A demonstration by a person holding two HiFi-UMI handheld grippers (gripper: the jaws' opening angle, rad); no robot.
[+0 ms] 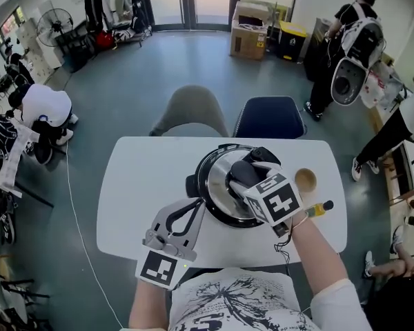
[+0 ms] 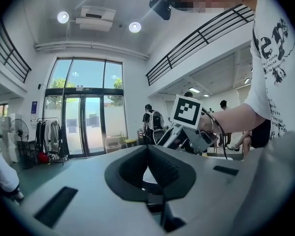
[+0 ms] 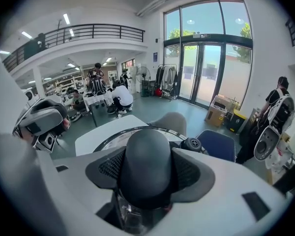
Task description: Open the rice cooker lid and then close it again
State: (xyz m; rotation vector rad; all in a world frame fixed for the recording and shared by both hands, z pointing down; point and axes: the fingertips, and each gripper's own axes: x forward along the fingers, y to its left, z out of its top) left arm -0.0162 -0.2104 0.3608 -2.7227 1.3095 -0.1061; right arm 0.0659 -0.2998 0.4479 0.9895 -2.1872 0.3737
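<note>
Rice cooker lid, taken by its knob in the right gripper (image 1: 247,174).

The right gripper's jaws are clamped on the black knob (image 3: 147,166) of the glass lid (image 1: 217,185). The lid spreads below and ahead of them, over the rice cooker (image 1: 192,185) on the white table (image 1: 131,192). The left gripper (image 1: 193,205) has its jaws pressed together on nothing. The cooker's side is just past its tips, and the right gripper is ahead to its right.

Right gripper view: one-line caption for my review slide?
Right claw shut on the dark knob of the rice cooker lid, white table beyond.
</note>
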